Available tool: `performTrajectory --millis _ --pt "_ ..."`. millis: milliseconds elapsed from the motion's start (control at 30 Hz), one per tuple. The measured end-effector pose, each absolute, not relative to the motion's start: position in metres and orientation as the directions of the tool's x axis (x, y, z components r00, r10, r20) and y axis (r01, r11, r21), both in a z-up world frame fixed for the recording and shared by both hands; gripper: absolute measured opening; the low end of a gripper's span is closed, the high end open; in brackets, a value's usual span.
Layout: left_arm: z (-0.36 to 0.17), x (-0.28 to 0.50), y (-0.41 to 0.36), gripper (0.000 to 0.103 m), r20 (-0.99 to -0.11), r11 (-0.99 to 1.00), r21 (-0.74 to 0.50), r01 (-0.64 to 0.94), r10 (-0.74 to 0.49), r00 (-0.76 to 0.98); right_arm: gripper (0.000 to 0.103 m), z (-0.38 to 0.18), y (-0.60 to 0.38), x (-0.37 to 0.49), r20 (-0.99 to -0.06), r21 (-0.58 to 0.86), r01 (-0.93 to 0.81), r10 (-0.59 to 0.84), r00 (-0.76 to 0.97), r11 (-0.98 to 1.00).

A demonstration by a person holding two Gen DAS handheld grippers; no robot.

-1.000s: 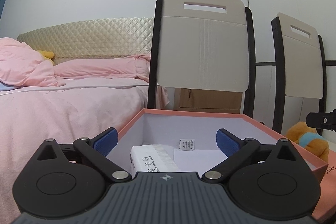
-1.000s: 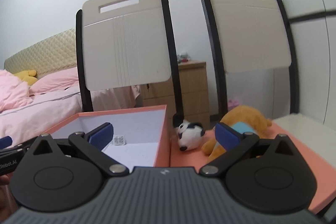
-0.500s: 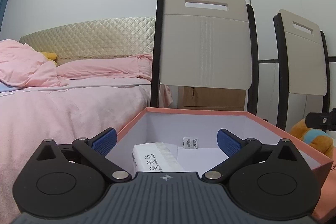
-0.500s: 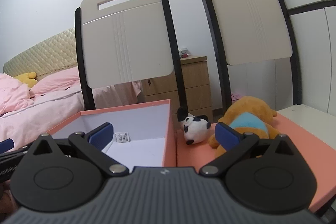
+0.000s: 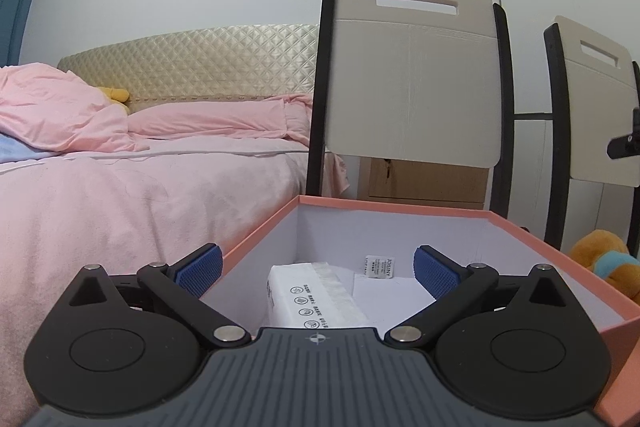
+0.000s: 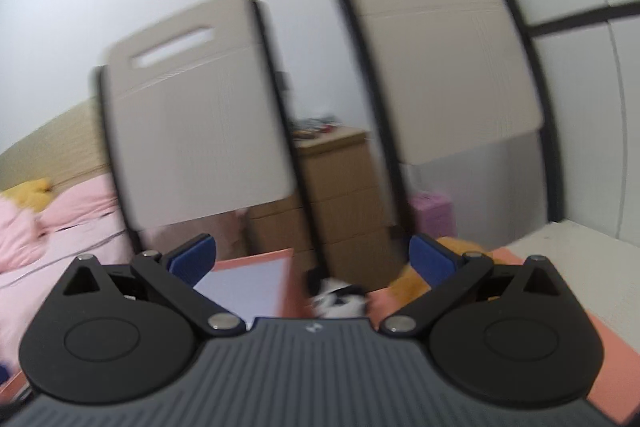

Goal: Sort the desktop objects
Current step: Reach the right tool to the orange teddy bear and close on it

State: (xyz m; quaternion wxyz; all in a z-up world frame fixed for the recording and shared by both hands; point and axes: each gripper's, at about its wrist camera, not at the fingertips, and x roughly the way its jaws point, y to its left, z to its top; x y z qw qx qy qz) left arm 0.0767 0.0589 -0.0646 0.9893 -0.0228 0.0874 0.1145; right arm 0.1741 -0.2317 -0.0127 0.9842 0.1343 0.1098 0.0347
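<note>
A salmon-pink box [image 5: 400, 207] with a white inside stands in front of my left gripper [image 5: 316, 267], which is open and empty over its near edge. Inside lie a white tissue pack [image 5: 316, 299] and a small white sachet [image 5: 379, 267]. An orange plush toy [image 5: 606, 263] lies right of the box. My right gripper [image 6: 311, 259] is open and empty; the view is blurred. Between its fingers I see the box's corner [image 6: 256, 261], a black-and-white panda plush [image 6: 340, 301] and the orange plush [image 6: 404, 283] on a pink lid [image 6: 516, 255].
Two beige chair backs [image 5: 414, 67] [image 5: 596, 99] stand behind the box. A pink bed [image 5: 140, 167] fills the left. A wooden nightstand [image 6: 340, 199] stands behind the chairs. The tip of the other gripper [image 5: 626, 139] shows at the right edge.
My right gripper has risen and tilted up fast, so the box and plush toys sank low in its blurred view. My left gripper has shifted slightly; the box contents are unchanged.
</note>
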Motion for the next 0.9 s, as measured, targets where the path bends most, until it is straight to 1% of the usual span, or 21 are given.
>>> performTrajectory --millis 67,133,233,400,467,533,600,633,667,700,800,900 --pt "-0.065 0.076 0.058 0.103 -0.178 0.972 -0.023 -0.233 0.226 0.958 0.103 -0.019 -0.245 0.199 -0.272 0.256 0.044 0.028 0.962 0.966" --pt "-0.065 0.076 0.058 0.103 -0.176 0.972 -0.024 -0.235 0.227 0.958 0.103 -0.032 -0.256 0.222 -0.342 0.208 0.112 -0.035 0.939 0.972" --pt "-0.066 0.076 0.057 0.103 -0.174 0.972 -0.02 -0.235 0.229 0.958 0.103 -0.056 -0.267 0.244 -0.43 0.129 0.159 -0.089 0.898 0.979" --pt "-0.069 0.078 0.056 0.103 -0.175 0.971 -0.012 -0.24 0.234 0.956 0.103 -0.081 -0.264 0.254 -0.521 0.057 0.109 -0.064 0.851 0.992" --pt "-0.069 0.077 0.055 0.103 -0.174 0.971 -0.006 -0.24 0.236 0.956 0.103 -0.087 -0.259 0.257 -0.536 0.031 0.098 -0.066 0.842 0.995" --pt "-0.069 0.077 0.054 0.103 -0.168 0.971 -0.003 -0.238 0.234 0.958 0.102 -0.094 -0.258 0.26 -0.562 0.035 0.085 -0.051 0.826 0.996" --pt "-0.069 0.076 0.053 0.103 -0.165 0.972 -0.002 -0.236 0.233 0.959 0.092 -0.097 -0.256 0.262 -0.574 0.011 0.102 -0.077 0.815 0.995" --pt "-0.069 0.076 0.052 0.103 -0.164 0.972 0.001 -0.236 0.233 0.958 0.089 -0.098 -0.255 0.262 -0.576 -0.002 0.103 -0.085 0.813 0.995" --pt "-0.069 0.076 0.051 0.103 -0.162 0.971 0.005 -0.238 0.235 0.958 0.079 -0.096 -0.256 0.262 -0.572 0.002 0.104 -0.084 0.816 0.995" --pt "-0.07 0.076 0.05 0.103 -0.159 0.971 0.008 -0.239 0.237 0.958 0.073 -0.094 -0.256 0.261 -0.567 0.007 0.109 -0.086 0.819 0.994" --pt "-0.069 0.076 0.049 0.103 -0.158 0.97 0.012 -0.242 0.241 0.958 0.067 -0.086 -0.26 0.254 -0.549 0.03 0.125 -0.088 0.831 0.992" --pt "-0.068 0.075 0.05 0.103 -0.152 0.969 0.009 -0.246 0.244 0.958 0.065 -0.075 -0.265 0.241 -0.519 0.079 0.132 -0.073 0.852 0.988"
